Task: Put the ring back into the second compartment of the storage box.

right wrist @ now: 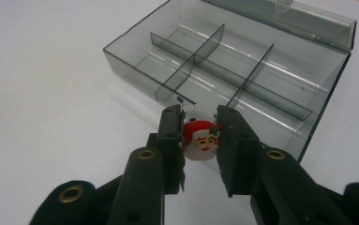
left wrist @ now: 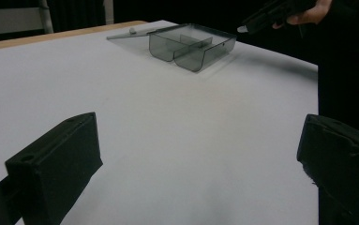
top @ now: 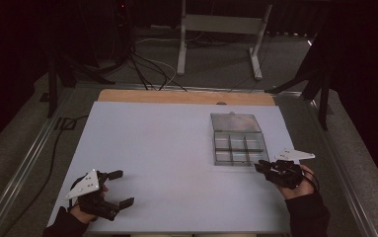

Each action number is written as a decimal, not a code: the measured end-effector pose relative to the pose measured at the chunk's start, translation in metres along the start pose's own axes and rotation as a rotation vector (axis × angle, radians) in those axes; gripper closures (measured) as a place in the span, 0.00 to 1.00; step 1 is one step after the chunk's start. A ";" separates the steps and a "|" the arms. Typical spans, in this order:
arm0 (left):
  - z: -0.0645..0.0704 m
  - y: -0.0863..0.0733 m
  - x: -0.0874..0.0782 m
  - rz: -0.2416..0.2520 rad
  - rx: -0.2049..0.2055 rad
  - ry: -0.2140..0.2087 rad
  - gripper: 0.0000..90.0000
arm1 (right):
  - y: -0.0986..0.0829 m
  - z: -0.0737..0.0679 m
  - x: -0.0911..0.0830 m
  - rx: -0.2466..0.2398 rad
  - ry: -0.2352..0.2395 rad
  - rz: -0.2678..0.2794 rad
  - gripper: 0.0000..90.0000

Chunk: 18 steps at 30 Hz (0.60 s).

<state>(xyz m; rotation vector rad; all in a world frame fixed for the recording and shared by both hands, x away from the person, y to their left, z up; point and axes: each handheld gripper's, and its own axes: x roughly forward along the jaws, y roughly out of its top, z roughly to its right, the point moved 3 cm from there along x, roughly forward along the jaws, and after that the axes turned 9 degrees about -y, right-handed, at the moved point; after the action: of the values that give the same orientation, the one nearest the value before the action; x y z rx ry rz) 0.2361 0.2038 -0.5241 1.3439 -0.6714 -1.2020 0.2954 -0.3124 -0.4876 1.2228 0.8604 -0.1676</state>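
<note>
A clear smoky plastic organizer box [top: 239,145] with several divided compartments lies open on the white table, its lid [top: 236,122] flat behind it; it also appears as the box [left wrist: 191,46] and the box [right wrist: 243,70]. My right gripper [top: 261,166] hovers just at the box's near right corner, shut on a small round Santa-face charm [right wrist: 200,139] held between its jaws. My left gripper [top: 119,187] rests at the table's near left, open and with nothing between its fingers [left wrist: 55,164].
The white table surface [top: 167,158] stretches wide between the two grippers. A wooden strip [top: 176,96] runs along the far edge. Beyond it, cables and a metal stand leg [top: 181,44] sit on the floor.
</note>
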 end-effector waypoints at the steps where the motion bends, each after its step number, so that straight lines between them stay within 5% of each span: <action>1: 0.000 0.000 0.000 -0.001 0.000 -0.001 0.00 | 0.001 0.000 0.000 0.000 0.001 0.001 0.80; 18: 0.000 0.000 0.000 0.000 0.000 -0.002 0.00 | 0.018 0.002 0.010 0.014 -0.003 0.001 0.80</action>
<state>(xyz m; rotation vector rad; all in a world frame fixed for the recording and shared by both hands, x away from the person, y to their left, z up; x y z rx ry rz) 0.2361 0.2038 -0.5241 1.3427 -0.6730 -1.2034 0.3130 -0.3042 -0.4805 1.2362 0.8571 -0.1748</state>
